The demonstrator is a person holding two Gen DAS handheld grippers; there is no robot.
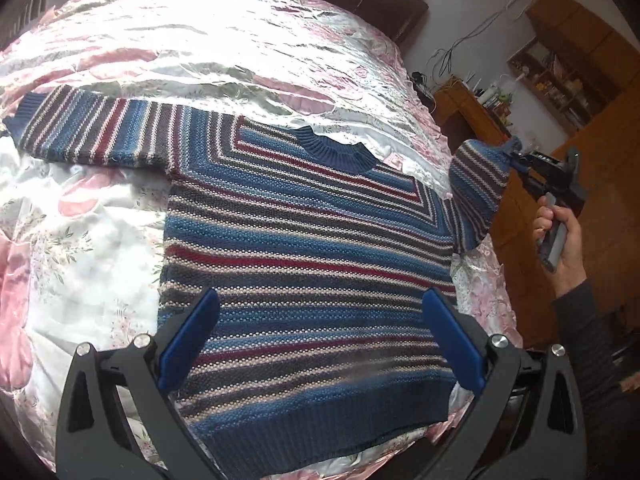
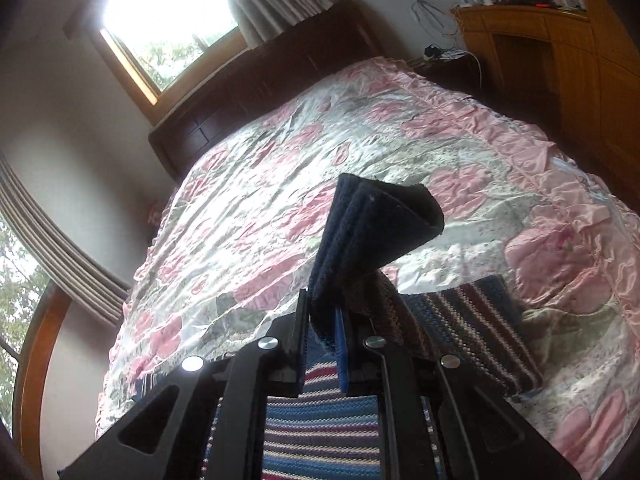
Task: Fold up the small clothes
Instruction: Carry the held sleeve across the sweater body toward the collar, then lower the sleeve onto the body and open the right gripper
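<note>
Left wrist view, left to right: pink floral bedspread (image 1: 80, 220) covers the bed, shiny and wrinkled. A striped knit sweater (image 1: 304, 248) lies flat on it, front up, blue/red/grey/cream stripes, navy ribbed collar (image 1: 340, 150) toward the far side, navy hem nearest the camera. Its one sleeve (image 1: 100, 128) is stretched out flat to the left, cuff at the left edge of the bed. The left gripper (image 1: 320, 332) hangs over the lower body of the sweater, blue pads wide apart, nothing between them; can't tell from this angle if the tips touch the knit. Further right, the other sleeve (image 1: 476, 184) is lifted off the bed, bunched and hanging, its cuff pinched in the right gripper (image 1: 520, 158). A hand (image 1: 560, 236) in a dark sleeve holds that gripper's handle off the right edge of the bed. Behind it a wooden cabinet (image 1: 580, 60) with open shelves and clutter.

Right wrist view, left to right: bright window (image 2: 160, 12) with curtains, dark wooden headboard (image 2: 256, 92), then the bedspread (image 2: 280, 168) across the middle. The right gripper (image 2: 322, 332) has its fingers closed tight on the navy cuff (image 2: 360, 232), which sticks up above the tips and curls over. Striped knit runs down between the gripper arms below. Just right of the gripper a striped strip of the sweater (image 2: 472, 328) rests on the bed; which part of it is unclear, view too distorted. Wooden desk (image 2: 520, 48) with cables at the far right.
</note>
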